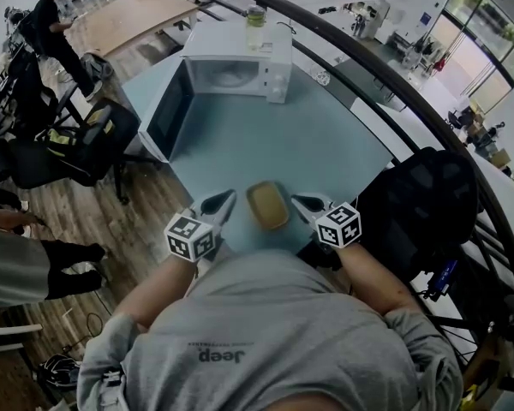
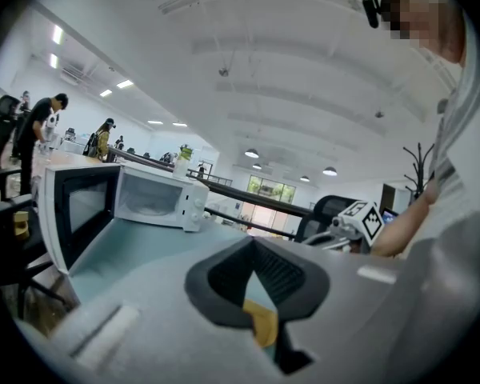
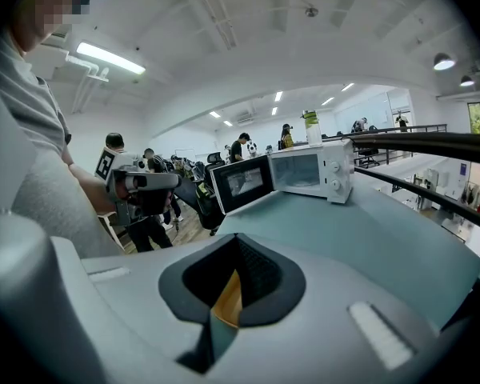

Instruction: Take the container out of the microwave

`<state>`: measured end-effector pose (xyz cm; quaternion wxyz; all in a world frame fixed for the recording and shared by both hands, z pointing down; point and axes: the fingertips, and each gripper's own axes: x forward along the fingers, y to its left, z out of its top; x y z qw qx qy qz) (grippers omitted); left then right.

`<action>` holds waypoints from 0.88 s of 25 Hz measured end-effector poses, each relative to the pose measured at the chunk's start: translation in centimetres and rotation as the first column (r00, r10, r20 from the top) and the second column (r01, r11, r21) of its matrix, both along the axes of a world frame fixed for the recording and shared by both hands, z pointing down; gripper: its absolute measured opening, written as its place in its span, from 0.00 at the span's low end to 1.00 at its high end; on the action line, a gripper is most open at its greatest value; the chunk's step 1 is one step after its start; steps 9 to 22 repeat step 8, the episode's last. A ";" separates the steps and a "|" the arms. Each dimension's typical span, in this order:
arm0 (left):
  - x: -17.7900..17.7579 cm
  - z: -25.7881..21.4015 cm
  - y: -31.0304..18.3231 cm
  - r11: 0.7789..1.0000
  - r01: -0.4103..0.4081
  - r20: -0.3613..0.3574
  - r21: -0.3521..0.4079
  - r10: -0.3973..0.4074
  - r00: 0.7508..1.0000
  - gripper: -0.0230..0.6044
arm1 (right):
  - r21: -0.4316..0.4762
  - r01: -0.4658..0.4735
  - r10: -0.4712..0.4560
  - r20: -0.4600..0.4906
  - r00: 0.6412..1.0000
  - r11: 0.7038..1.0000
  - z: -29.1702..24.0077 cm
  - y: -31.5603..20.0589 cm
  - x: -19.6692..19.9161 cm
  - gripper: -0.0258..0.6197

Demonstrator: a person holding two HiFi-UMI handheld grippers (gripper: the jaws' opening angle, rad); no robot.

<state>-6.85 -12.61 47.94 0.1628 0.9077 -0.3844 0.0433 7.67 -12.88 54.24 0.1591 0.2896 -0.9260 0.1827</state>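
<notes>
Left gripper (image 1: 226, 198) and right gripper (image 1: 299, 200): found flanking the container (image 1: 267, 205), one to each side, low over the table (image 1: 325, 135) near its front edge. Judged the taking-out as good as done. Saw the microwave (image 1: 240, 68) well apart at the far end, door (image 1: 167, 114) swung wide, cavity bare. Reckoned the step in hand a tidy withdrawal from the set-down container. Advised, for doing it well, drawing each tool straight out sideways, away from the container's walls. Advised also no nudging it toward the near edge, and lifting only once clear. Thought the open door a matter for afterwards, if at all. Read both pairs of jaws as clenched tip to tip, grasping nothing. Glimpsed only a yellow sliver of the container past each pair in the gripper views. Could not tell whether either tip grazed its side. Looked just beside, not pressing.
</notes>
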 end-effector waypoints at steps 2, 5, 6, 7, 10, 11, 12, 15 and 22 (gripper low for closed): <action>0.0 0.0 0.0 1.000 0.002 -0.001 -0.001 -0.002 1.000 0.07 | -0.001 0.001 -0.001 -0.001 1.000 1.000 0.1 0.0 0.0 0.04; -0.1 0.2 0.1 1.000 0.003 0.001 -0.003 -0.003 1.000 0.07 | -0.004 0.003 -0.003 0.000 1.000 1.000 0.3 0.1 -0.1 0.04; -0.2 0.3 0.2 1.000 0.003 0.001 -0.004 -0.003 1.000 0.07 | -0.005 0.004 -0.004 0.001 1.000 1.000 0.3 0.2 -0.2 0.04; -0.2 0.3 0.2 1.000 0.004 0.000 -0.005 -0.004 1.000 0.07 | -0.006 0.005 -0.005 0.001 1.000 1.000 0.3 0.2 -0.3 0.04; -0.2 0.3 0.3 1.000 0.004 0.000 -0.006 -0.004 1.000 0.07 | -0.007 0.006 -0.006 0.002 1.000 1.000 0.4 0.3 -0.3 0.04; -0.2 0.3 0.3 1.000 0.004 0.000 -0.006 -0.004 1.000 0.07 | -0.007 0.006 -0.006 0.002 1.000 1.000 0.4 0.3 -0.3 0.04; -0.2 0.3 0.3 1.000 0.004 0.000 -0.006 -0.004 1.000 0.07 | -0.007 0.006 -0.006 0.002 1.000 1.000 0.4 0.3 -0.3 0.04; -0.2 0.3 0.3 1.000 0.004 0.000 -0.006 -0.004 1.000 0.07 | -0.007 0.006 -0.006 0.002 1.000 1.000 0.4 0.3 -0.3 0.04; -0.2 0.3 0.3 1.000 0.004 0.000 -0.006 -0.004 1.000 0.07 | -0.007 0.006 -0.006 0.002 1.000 1.000 0.4 0.3 -0.3 0.04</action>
